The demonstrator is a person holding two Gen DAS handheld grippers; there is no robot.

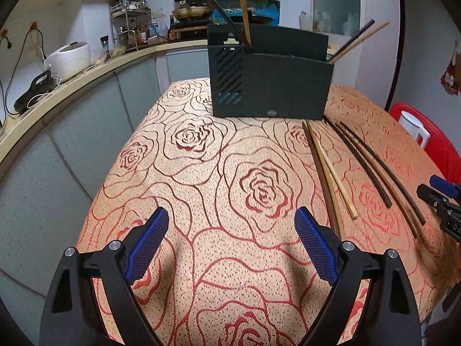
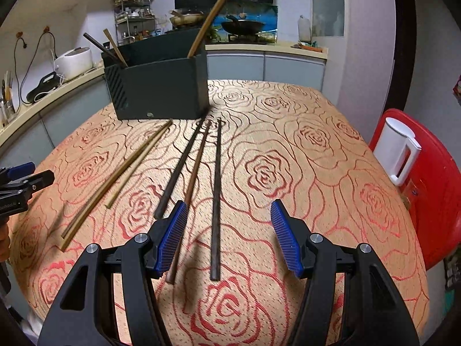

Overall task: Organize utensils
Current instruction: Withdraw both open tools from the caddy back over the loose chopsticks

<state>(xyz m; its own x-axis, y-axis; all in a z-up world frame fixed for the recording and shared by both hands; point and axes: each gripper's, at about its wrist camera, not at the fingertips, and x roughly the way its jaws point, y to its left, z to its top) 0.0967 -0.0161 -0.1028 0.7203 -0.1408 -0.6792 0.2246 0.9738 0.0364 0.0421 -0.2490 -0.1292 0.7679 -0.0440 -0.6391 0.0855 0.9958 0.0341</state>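
A black utensil holder (image 1: pixel 270 83) (image 2: pixel 160 86) stands at the far side of the table with several chopsticks leaning in it. Two light wooden chopsticks (image 1: pixel 331 170) (image 2: pixel 124 173) and three dark chopsticks (image 1: pixel 371 164) (image 2: pixel 216 190) lie loose on the tablecloth in front of it. My left gripper (image 1: pixel 232 220) is open and empty above the cloth, left of the chopsticks. My right gripper (image 2: pixel 229 216) is open above the near ends of the dark chopsticks, with one dark chopstick lying between its fingers. Its tip also shows in the left wrist view (image 1: pixel 438 196).
The table carries a rose-pattern cloth (image 1: pixel 201 173) (image 2: pixel 317 150). A red chair (image 2: pixel 432 187) with a white jug (image 2: pixel 399 152) stands at the right. A kitchen counter (image 1: pixel 72 83) with a rice cooker (image 1: pixel 70 59) runs along the left and back.
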